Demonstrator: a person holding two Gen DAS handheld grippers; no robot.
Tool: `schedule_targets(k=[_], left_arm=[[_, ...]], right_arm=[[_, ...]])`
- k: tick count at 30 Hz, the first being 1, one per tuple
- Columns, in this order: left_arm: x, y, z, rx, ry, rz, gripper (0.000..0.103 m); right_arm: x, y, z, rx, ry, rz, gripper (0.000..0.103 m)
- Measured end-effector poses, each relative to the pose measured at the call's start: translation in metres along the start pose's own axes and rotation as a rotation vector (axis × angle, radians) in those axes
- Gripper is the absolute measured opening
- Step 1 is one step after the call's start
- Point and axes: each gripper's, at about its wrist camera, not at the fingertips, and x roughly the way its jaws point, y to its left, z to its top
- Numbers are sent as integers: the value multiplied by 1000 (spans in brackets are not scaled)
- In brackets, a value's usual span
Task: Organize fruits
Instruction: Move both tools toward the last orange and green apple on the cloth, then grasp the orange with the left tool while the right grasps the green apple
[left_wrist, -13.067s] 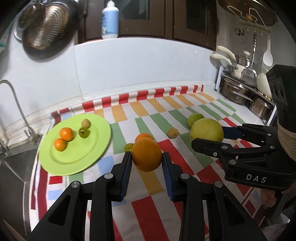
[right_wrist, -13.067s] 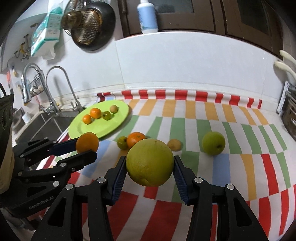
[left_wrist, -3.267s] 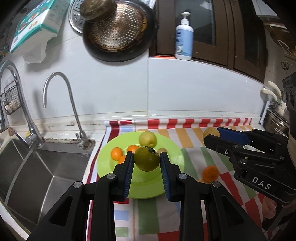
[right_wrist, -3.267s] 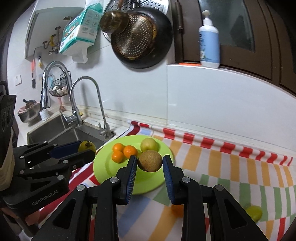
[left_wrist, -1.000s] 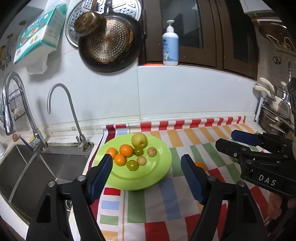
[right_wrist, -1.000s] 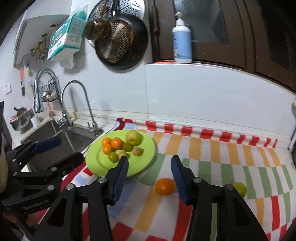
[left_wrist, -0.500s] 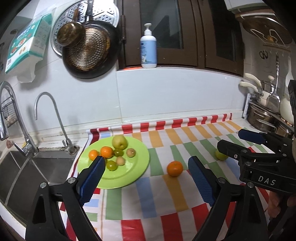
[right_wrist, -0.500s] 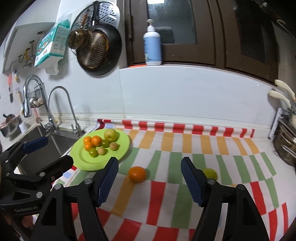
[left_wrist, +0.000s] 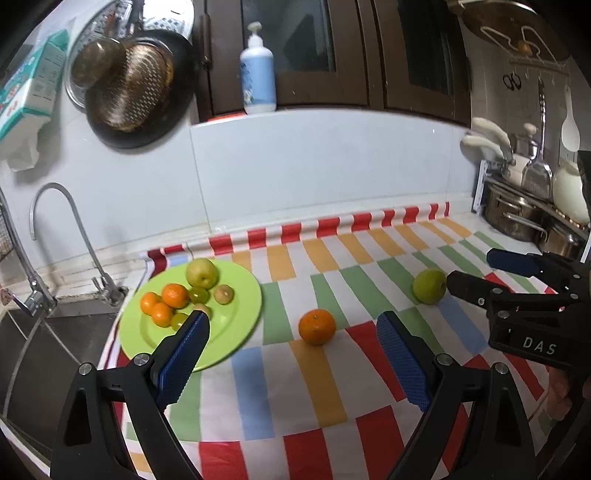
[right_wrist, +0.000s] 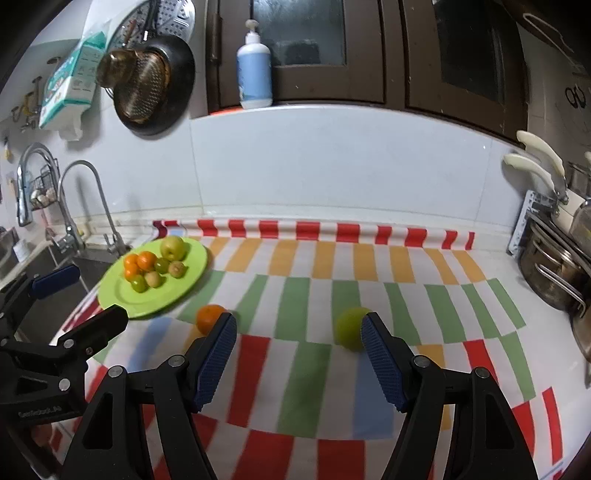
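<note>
A lime-green plate (left_wrist: 229, 332) at the left of the striped cloth holds several small oranges, green fruits and a yellow-green apple (left_wrist: 201, 272). A loose orange (left_wrist: 317, 326) and a green apple (left_wrist: 429, 285) lie on the cloth to the plate's right. My left gripper (left_wrist: 291, 319) is open and empty, and the orange lies beyond its fingertips. My right gripper (right_wrist: 297, 319) is also open and empty. The orange (right_wrist: 208, 317) shows past its left fingertip and the green apple (right_wrist: 349, 326) past its right one. Each view shows the other gripper open: the right (left_wrist: 472, 266), the left (right_wrist: 99, 292).
The sink (left_wrist: 44, 350) and tap (left_wrist: 74, 229) lie left of the plate. Steel pots (left_wrist: 517, 218) stand on a rack at the right. A soap bottle (left_wrist: 257, 70) stands on the ledge above the backsplash, and a pan (left_wrist: 133, 88) hangs on the wall.
Both grippers have swung right, away from the plate, toward the loose orange and green apple. Both pairs of jaws spread wider early in the second, then held.
</note>
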Motion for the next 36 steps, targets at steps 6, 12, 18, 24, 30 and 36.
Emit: schedule_targets(k=[6, 12, 18, 24, 30, 36], left_arm=[[25, -9, -2, 17, 52, -13, 93], [51, -8, -7, 17, 107, -3, 93], [73, -7, -13, 10, 160, -8, 92], [94, -8, -15, 15, 194, -18, 92], [113, -7, -14, 2, 223, -38, 79], [131, -7, -12, -31, 269, -87, 60]], right_arm=[[17, -17, -6, 34, 36, -29, 71], [40, -30, -11, 76, 82, -45, 71], [66, -37, -18, 105, 137, -50, 71], [86, -48, -21, 145, 182, -63, 71], [106, -59, -20, 164, 208, -81, 70], [121, -65, -19, 164, 216, -79, 69]])
